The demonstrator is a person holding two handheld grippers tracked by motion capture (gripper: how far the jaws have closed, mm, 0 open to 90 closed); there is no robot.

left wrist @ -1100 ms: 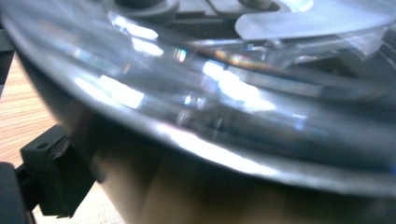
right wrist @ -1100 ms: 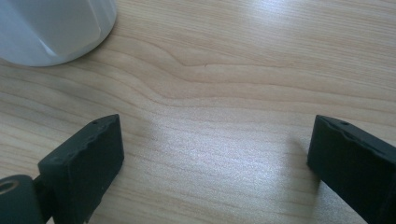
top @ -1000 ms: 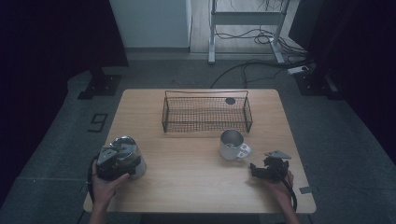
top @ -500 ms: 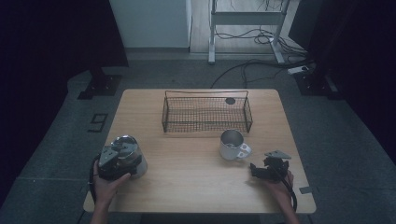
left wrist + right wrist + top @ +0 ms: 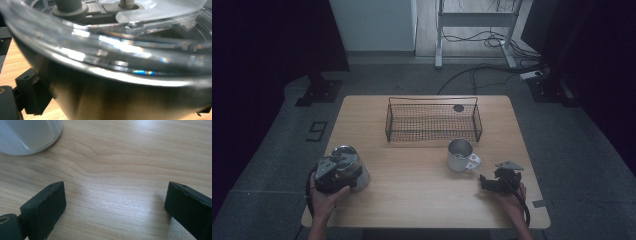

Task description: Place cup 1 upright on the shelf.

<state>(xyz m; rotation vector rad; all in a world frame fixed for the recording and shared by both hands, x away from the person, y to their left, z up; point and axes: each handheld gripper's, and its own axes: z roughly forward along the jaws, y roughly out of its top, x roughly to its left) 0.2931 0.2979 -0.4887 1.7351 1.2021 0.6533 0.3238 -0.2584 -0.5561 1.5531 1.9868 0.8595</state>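
Wooden table (image 5: 422, 195), dim room: we close on a steel pot while a mug waits.

Our left gripper (image 5: 332, 172) sits against the lidded steel pot (image 5: 105, 97) at the table's near-left corner; its jaws have just been closing around the pot's body, though we cannot tell whether they press yet. Our right gripper (image 5: 113, 202) rests near the front right, jaws wide apart over bare wood, just beside the white mug (image 5: 460, 155) (empty, as far as we see). Behind stands the wire basket (image 5: 432, 131), with nothing in it. We judge the work barely begun: pot and mug both remain outside the basket.
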